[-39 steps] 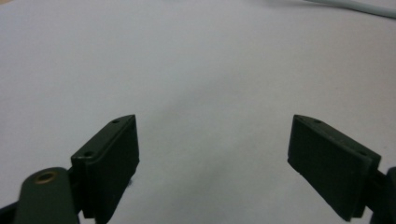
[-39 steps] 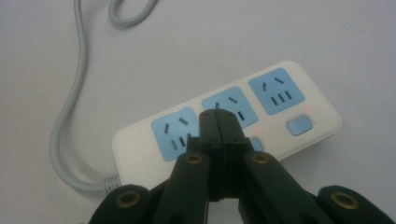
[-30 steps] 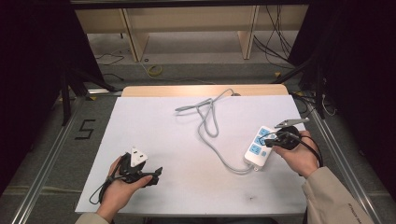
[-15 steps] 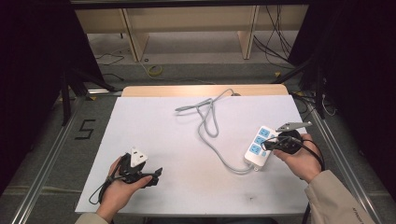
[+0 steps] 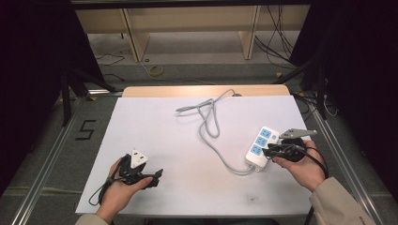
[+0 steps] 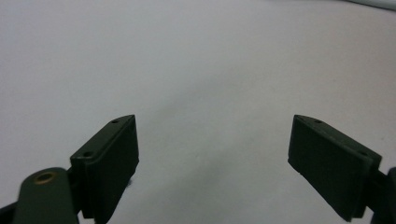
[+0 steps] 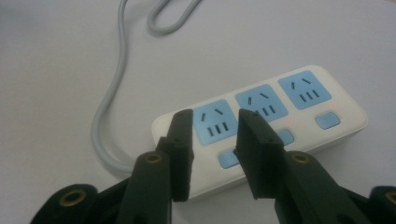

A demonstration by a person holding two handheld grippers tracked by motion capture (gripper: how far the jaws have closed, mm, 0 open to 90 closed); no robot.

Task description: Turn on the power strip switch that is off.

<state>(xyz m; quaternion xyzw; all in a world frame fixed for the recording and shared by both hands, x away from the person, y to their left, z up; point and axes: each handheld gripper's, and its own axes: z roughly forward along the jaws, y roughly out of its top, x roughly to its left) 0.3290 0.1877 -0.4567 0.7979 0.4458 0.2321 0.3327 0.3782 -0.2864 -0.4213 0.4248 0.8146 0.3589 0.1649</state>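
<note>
Fingers [image 7: 254, 154] of the right gripper [image 7: 212, 156]: parted a little, nothing between them, poised over the near end of the white three-outlet power strip with blue socket faces [image 7: 280, 116], apparently above one of its small blue switches. Probably lined up to press that switch or take the strip by its edge; cannot tell whether touching.

Fingers [image 6: 109, 163] of the left gripper [image 6: 215, 163]: spread wide, holding nothing, aimed at bare white bench top [image 6: 196, 70]. Likely parked out of the way while the other hand works.

Power strip lying flat near the right edge of the bench [image 5: 187, 187], just ahead of the right hand [image 5: 302, 161], its pale grey cable [image 5: 211, 122] looping away toward the far edge.

From the high view: whole layout, left hand [image 5: 124, 185] resting at the near left, well apart from the strip. From the right gripper view alone: socket slots, switches, faint red lamp dots, and how narrow the finger gap is.
</note>
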